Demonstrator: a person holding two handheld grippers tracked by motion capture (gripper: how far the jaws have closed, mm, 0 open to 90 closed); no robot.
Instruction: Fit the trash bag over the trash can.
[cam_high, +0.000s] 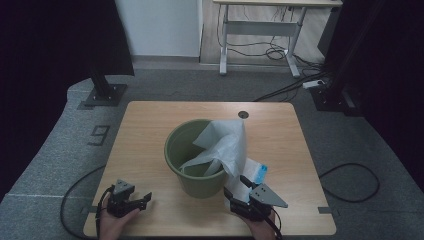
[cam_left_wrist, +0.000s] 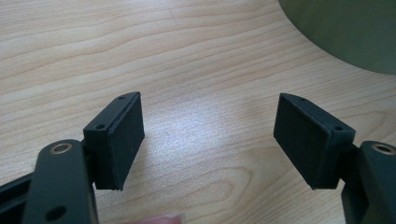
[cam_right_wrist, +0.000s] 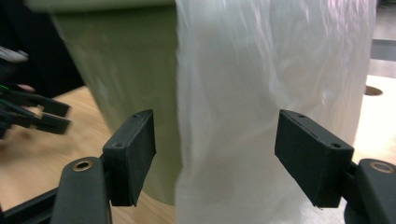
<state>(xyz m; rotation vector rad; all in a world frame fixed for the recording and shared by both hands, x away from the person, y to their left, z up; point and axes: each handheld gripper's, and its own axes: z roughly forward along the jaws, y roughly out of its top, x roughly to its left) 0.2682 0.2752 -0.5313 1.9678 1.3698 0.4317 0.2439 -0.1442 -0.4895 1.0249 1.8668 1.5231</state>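
Observation:
A green bin (cam_high: 192, 162) stands in the middle of the wooden table (cam_high: 145, 130). A white plastic bag (cam_high: 226, 145) is draped over its rim and hangs down its right side. My right gripper (cam_high: 235, 187) is at the bin's front right, low by the hanging bag. In the right gripper view the bag (cam_right_wrist: 261, 93) hangs in front of the open right gripper (cam_right_wrist: 215, 154), and the pads do not touch it, with the bin (cam_right_wrist: 126, 70) behind. My left gripper (cam_high: 145, 200) rests open at the front left, empty over bare wood (cam_left_wrist: 208, 140).
A blue and white packet (cam_high: 257, 172) lies on the table just right of the bin, behind the bag. A round cable hole (cam_high: 243, 114) sits near the table's far edge. Cables trail on the carpet around the table, and a desk frame (cam_high: 260, 30) stands at the back.

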